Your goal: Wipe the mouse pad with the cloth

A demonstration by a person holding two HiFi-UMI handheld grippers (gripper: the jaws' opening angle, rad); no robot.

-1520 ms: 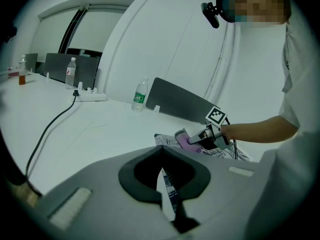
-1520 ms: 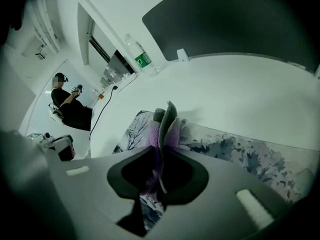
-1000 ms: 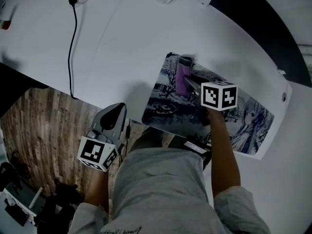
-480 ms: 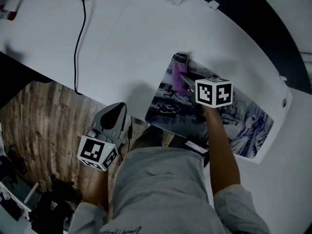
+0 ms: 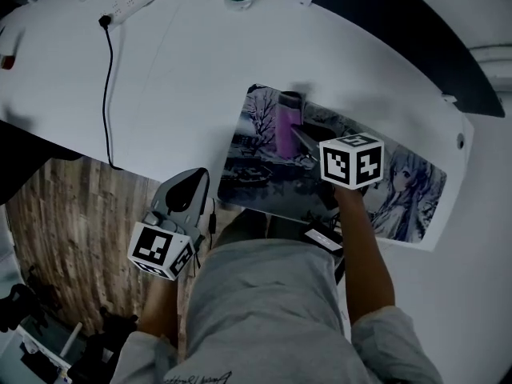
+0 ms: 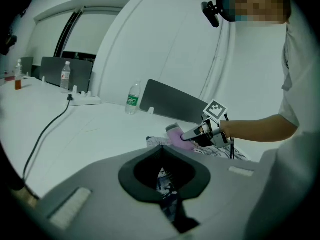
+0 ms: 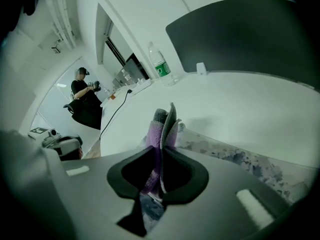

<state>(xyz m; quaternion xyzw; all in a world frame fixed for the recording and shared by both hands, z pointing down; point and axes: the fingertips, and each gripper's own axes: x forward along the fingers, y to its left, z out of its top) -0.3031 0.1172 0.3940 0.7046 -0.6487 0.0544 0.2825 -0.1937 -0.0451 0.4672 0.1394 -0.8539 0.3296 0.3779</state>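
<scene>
The right gripper (image 7: 161,159) has its jaws clamped on the folded purple cloth (image 7: 159,129), which sticks out past their tips onto the printed mouse pad (image 5: 400,202) just beneath. The left gripper (image 6: 169,204) has its jaws pressed together on nothing, with the pad lying well ahead of them

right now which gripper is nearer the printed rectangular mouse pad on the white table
Right. The right gripper is above the printed rectangular mouse pad, shut on a purple cloth; the left gripper hangs off the white table's near edge, left of the pad, shut.
</scene>
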